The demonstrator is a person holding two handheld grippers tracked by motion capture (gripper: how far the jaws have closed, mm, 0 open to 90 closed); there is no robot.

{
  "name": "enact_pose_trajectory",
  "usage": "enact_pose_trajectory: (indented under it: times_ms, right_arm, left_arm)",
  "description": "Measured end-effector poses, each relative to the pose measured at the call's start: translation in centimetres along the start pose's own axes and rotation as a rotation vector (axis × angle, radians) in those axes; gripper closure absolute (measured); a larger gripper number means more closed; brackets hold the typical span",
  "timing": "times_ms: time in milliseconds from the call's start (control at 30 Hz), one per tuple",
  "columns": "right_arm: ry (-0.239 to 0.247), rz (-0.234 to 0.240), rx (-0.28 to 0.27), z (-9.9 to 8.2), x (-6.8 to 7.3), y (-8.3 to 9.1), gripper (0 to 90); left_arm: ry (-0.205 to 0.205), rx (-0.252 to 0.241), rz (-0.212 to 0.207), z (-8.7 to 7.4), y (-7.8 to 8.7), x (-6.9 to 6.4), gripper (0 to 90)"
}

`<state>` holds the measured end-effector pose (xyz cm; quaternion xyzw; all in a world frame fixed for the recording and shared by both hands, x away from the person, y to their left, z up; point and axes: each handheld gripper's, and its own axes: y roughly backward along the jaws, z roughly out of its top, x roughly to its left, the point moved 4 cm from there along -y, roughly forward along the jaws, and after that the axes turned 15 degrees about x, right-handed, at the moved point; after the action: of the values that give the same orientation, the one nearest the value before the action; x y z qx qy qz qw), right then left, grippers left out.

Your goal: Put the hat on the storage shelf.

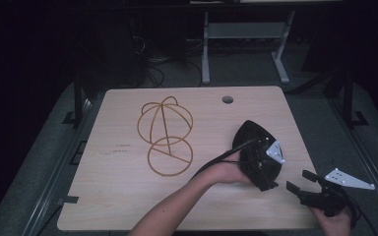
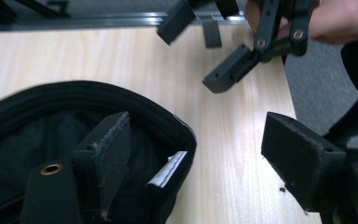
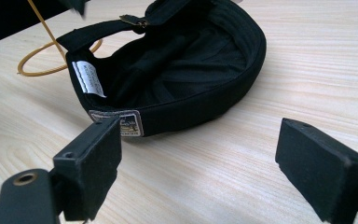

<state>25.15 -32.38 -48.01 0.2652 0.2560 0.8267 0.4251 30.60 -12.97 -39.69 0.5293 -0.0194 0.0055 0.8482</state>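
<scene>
**Spotter:** Your left hand-held gripper (image 2: 196,158) sits nearest the lens, jaws spread wide, one jaw dipped inside the black cap (image 2: 74,121) and the other outside over bare wood. The cap's rim runs between them but neither pad presses it, so you're straddling it, not pinching it.

**Operator:** And where does the cap lie on the bench?

**Spotter:** Right of centre on the bench (image 1: 128,196), upside down, hollow facing up. In the high view the cap (image 1: 250,133) reaches away from your left hand (image 1: 226,172), long axis running roughly from near you to far, tipped a little leftward. The yellow wire hoops (image 1: 166,140) lie well apart to its left.

**Operator:** What about my right side?

**Operator:** I mean, which hand is closer?

**Spotter:** The left, clearly; it's already at the rim. Your right hand-held gripper (image 1: 302,181) hangs near the bench's right edge, jaws also spread and holding nothing. From its own view the cap (image 3: 177,70) lies straight ahead, beyond the jaw tips, with its woven label (image 3: 127,123) and white tag (image 3: 89,79) facing you and the back strap (image 3: 116,25) to the upper left.

**Operator:** So closing is the thing?

**Spotter:** I'd judge so: the left need only close across the rim; the right would have to travel forward first.
</scene>
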Motion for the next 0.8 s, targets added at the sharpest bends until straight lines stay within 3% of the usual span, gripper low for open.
enact_pose_trajectory:
  times_ms: [167, 267, 367, 467, 800]
  right_arm:
    - [0.002, 0.003, 0.004, 0.0, 0.0, 0.0, 13.9]
    - [0.005, 0.004, 0.004, 0.0, 0.0, -0.1, 13.9]
    - [0.005, 0.006, 0.008, 0.0, 0.0, -0.1, 14.0]
    - [0.007, 0.008, 0.011, 0.0, 0.1, -0.2, 14.0]
    - [0.015, 0.011, 0.021, 0.0, 0.4, -0.4, 14.0]
  left_arm:
    - [0.000, 0.078, -0.003, -0.1, -1.7, 0.2, 24.6]
    - [0.013, 0.110, -0.003, -0.7, -2.4, 0.6, 26.4]
    - [0.000, 0.149, -0.004, -1.4, -3.1, 0.5, 30.1]
    - [0.004, 0.154, -0.008, -2.4, -3.6, 0.3, 31.5]
    - [0.034, 0.173, 0.068, -5.9, -4.4, 0.7, 52.9]
